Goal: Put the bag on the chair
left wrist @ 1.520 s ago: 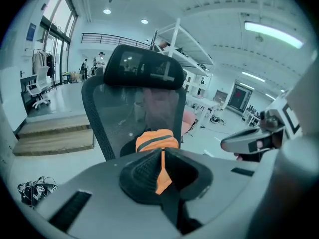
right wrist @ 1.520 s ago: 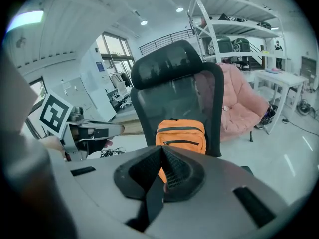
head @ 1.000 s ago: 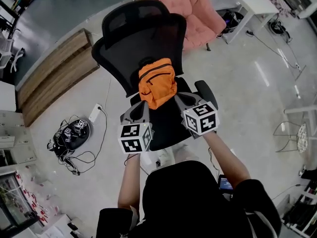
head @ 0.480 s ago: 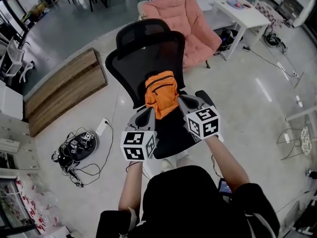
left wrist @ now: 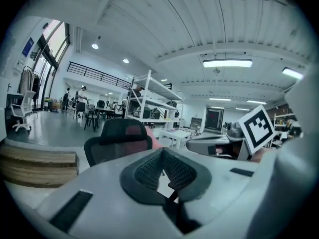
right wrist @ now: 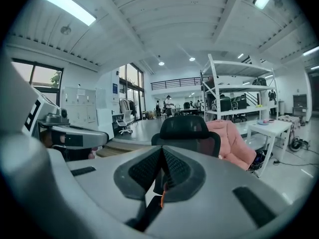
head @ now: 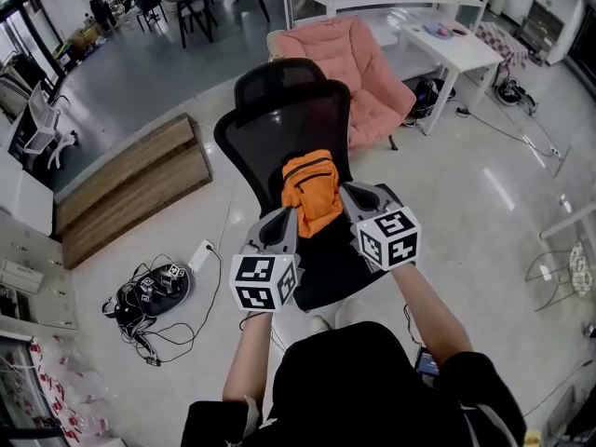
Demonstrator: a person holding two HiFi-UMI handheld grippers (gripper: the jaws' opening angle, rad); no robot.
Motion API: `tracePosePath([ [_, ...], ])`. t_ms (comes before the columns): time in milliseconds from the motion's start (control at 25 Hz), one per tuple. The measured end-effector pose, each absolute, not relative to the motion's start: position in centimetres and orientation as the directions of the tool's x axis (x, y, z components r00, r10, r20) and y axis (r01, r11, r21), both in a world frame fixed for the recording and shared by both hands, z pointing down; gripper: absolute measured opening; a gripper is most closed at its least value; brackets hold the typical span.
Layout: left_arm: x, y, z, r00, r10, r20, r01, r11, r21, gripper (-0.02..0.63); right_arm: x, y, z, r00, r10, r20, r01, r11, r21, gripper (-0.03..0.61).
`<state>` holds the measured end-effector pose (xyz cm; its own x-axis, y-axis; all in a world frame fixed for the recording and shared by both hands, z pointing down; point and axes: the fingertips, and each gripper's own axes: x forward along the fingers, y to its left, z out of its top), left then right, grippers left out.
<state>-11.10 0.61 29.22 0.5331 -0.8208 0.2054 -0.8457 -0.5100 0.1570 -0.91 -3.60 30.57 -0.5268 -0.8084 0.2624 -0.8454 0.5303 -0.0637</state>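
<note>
- Grip: left gripper point(head: 288, 214) and right gripper point(head: 345, 190) clenched on orange fabric bag point(head: 313, 192), one each side.
- Position: bag hangs before black mesh office chair point(head: 279, 105) backrest.

One orange bag point(head: 312, 192), one black chair point(head: 289, 110), one pink chair point(head: 358, 63), two tools point(head: 290, 214) point(head: 345, 190), perhaps one table point(head: 456, 45)

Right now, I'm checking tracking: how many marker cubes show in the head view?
2. One cube rides the left gripper, below-left of the orange bag; the other cube rides the right gripper, below-right. None looks hidden.
</note>
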Motion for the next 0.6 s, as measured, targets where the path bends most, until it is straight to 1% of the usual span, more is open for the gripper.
tracePosePath([
  [400, -8.9, 3.3, 24.6, 0.533, -0.837, 0.123, -0.846, -0.521, 0.113, 0.012, 0.2, -0.2, 25.0, -0.555, -0.818, 0.154, -0.828, 0.56, -0.011, 0.002],
  [600, -7.6, 5.3, 22.8, 0.508, -0.856, 0.096, -0.86, -0.498, 0.109, 0.012, 1.5, 1.6, 23.4, -0.573, -0.808, 0.139, -0.815, 0.579, 0.009, 0.0],
])
